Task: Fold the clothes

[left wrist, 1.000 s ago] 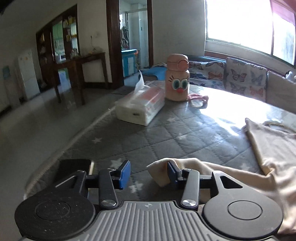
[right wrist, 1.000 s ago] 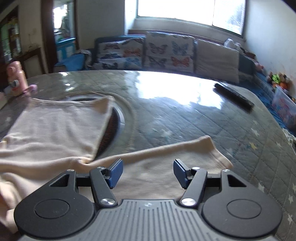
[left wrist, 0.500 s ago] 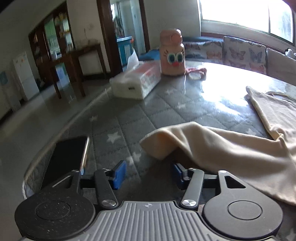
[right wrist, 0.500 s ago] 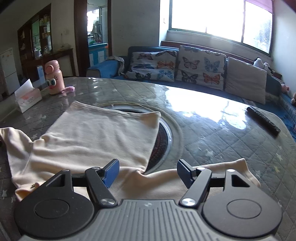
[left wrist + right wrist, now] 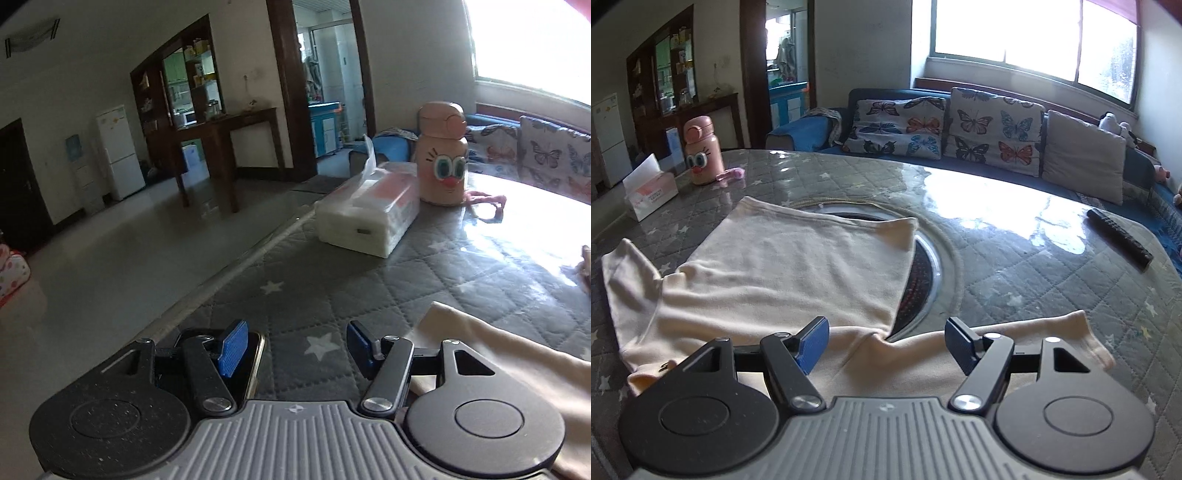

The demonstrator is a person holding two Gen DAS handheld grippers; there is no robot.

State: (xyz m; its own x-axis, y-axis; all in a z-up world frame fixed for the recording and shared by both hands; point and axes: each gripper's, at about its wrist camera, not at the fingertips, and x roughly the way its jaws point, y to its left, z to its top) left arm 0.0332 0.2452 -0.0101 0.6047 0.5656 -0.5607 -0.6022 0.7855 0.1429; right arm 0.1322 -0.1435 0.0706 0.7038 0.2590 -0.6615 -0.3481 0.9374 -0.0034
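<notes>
We hold our left gripper with its jaws apart and nothing between them, above the quilted table cover; a sleeve of the cream shirt lies just right of it, and a phone sits under its left finger. Our right gripper is spread wide too, above the shirt, which lies flat across the table, sleeves out. A tissue pack and pink bottle stand beyond

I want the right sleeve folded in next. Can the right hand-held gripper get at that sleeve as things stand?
Probably yes. The right hand-held gripper is open right above the sleeve, which lies flat on the table with nothing on it.
</notes>
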